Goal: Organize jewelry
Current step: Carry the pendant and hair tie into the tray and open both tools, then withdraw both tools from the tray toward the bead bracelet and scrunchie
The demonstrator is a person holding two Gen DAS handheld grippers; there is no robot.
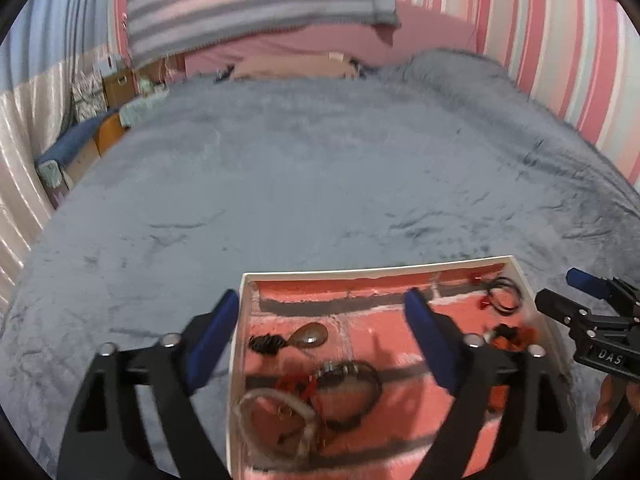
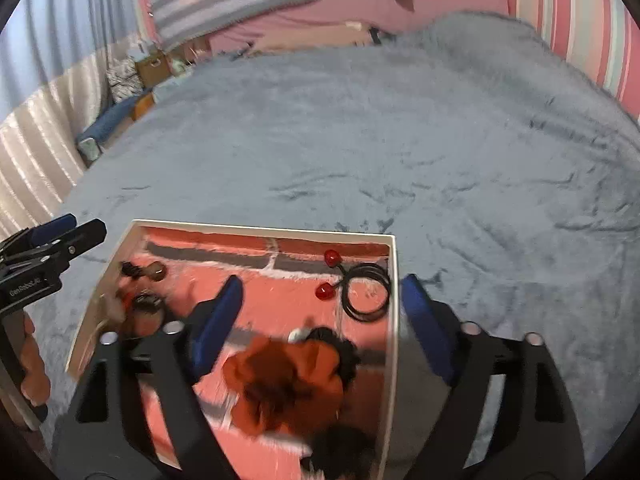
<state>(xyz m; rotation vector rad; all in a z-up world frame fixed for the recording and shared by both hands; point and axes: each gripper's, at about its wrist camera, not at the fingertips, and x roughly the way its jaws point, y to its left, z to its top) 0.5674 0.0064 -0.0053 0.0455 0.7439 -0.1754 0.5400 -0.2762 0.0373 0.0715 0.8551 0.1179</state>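
A white-rimmed box (image 1: pixel 376 271) with a red brick-pattern lining lies on the grey bed; it also shows in the right wrist view (image 2: pixel 394 280). It holds a brown teardrop pendant (image 1: pixel 310 335), tangled bangles (image 1: pixel 344 384), a pale ring bracelet (image 1: pixel 276 420), a black cord with red heart beads (image 2: pixel 366 286) and an orange fabric flower piece (image 2: pixel 286 380). My left gripper (image 1: pixel 324 304) is open and empty, straddling the box's left wall. My right gripper (image 2: pixel 320 292) is open and empty, straddling the right wall above the flower piece. Each gripper shows in the other's view.
The box sits on a grey plush blanket (image 1: pixel 300 184) that covers the bed. A striped pillow (image 1: pixel 256 4) leans at the headboard. Pink striped wall runs along the right. Boxes and clutter (image 1: pixel 112 88) stand beside the bed at the far left.
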